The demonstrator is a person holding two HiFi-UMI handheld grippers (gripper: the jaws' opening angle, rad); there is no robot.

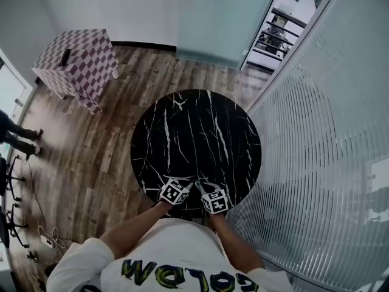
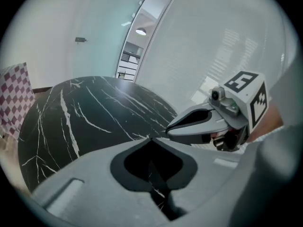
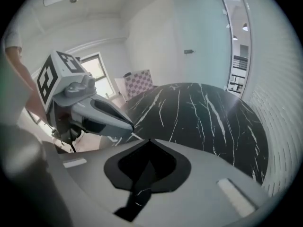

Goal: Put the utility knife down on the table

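Over on the left, the left gripper (image 2: 149, 137), smooth grey plastic tongs, has its jaws pressed tip to tip with nothing between them. In the centre is the round black marble table with white veins (image 1: 194, 139), glossy and hard. The right gripper (image 3: 149, 140) is likewise closed and empty. No utility knife shows in any view, so I can't place it. I'd expect it to be light, rigid and slick-handled with a sharp blade, best gripped mid-handle. At far right is the ribbed translucent wall (image 1: 328, 132).
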